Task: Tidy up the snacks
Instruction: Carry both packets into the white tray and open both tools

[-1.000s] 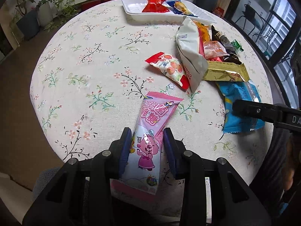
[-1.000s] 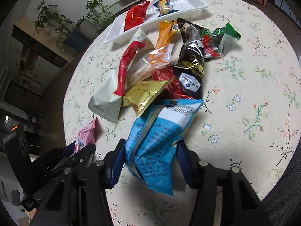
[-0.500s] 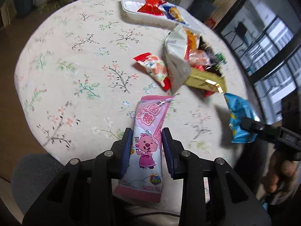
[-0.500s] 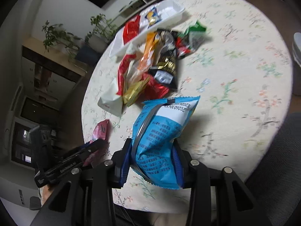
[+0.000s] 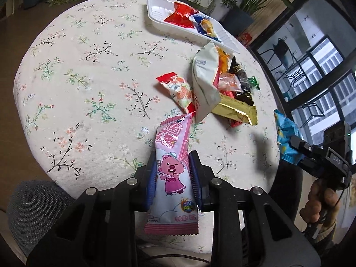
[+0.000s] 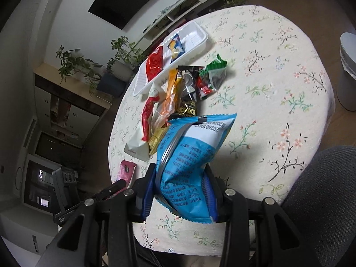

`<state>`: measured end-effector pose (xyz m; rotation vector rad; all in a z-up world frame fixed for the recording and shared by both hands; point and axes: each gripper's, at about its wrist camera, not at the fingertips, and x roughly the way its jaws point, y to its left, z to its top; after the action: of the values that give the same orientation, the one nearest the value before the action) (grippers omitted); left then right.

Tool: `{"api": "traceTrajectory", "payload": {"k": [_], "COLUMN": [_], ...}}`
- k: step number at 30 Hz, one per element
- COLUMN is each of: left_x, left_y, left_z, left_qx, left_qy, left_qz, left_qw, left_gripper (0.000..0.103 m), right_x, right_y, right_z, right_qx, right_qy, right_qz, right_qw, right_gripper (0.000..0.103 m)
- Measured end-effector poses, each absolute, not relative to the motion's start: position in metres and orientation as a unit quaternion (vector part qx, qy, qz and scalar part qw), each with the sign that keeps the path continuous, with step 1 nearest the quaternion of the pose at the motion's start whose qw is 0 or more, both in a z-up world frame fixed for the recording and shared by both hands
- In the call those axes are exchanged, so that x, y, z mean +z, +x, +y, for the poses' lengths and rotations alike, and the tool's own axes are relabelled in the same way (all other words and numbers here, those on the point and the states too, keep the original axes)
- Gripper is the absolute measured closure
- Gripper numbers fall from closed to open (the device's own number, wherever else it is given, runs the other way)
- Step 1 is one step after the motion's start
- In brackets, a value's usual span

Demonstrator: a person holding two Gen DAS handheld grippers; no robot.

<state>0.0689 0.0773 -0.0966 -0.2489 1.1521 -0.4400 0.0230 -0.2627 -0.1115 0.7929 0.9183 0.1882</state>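
Note:
My left gripper (image 5: pixel 172 173) is shut on a pink snack packet (image 5: pixel 172 155) with a cartoon animal and holds it above the table's near edge. My right gripper (image 6: pixel 181 191) is shut on a blue snack bag (image 6: pixel 189 151) and holds it lifted over the table; the bag also shows at the right in the left wrist view (image 5: pixel 286 138). A white tray (image 5: pixel 160 11) at the far side holds a red packet (image 5: pixel 180 16) and a blue-yellow packet (image 5: pixel 205 26). A pile of loose snacks (image 5: pixel 222 84) lies between.
The round table has a floral cloth (image 5: pixel 89 77). A red-and-white strawberry packet (image 5: pixel 178 91) lies left of the pile. A grey chair (image 6: pixel 322 189) is near the table's front edge. A white bin (image 6: pixel 347 71) stands at the right. Potted plants stand behind the table.
Both grippers have lifted their packets off the table and pulled back. The blue bag has risen clear of the pile. The pink packet now hangs in the left jaws above the cloth.

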Motion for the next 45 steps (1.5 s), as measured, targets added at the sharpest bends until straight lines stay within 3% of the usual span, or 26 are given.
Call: {"api": "traceTrajectory", "payload": {"k": [15, 27, 35, 45], "left_x": [-0.029, 0.032, -0.004, -0.066], "left_y": [0.127, 0.287, 0.389, 0.421], "left_z": [0.122, 0.11, 0.062, 0.019], "left_qx": [-0.228, -0.235, -0.218, -0.19], "left_qy": [-0.187, -0.19, -0.159, -0.092], "left_qz": [0.459, 0.403, 0.447, 0.482], "left_qw": [0.838, 0.864, 0.853, 0.851], "left_gripper": [0.078, 0.078, 0.078, 0.078], "right_x": [-0.062, -0.005, -0.03, -0.097], "right_y": [0.052, 0.206, 0.317, 0.365], "right_z": [-0.339, -0.368, -0.331, -0.308], "right_qx": [0.06, 0.117, 0.141, 0.104], "right_qy": [0.362, 0.271, 0.189, 0.094], "right_qz": [0.359, 0.352, 0.432, 0.5], "right_qw": [0.859, 0.888, 0.871, 0.855], "right_gripper": [0.061, 0.061, 0.061, 0.061]}}
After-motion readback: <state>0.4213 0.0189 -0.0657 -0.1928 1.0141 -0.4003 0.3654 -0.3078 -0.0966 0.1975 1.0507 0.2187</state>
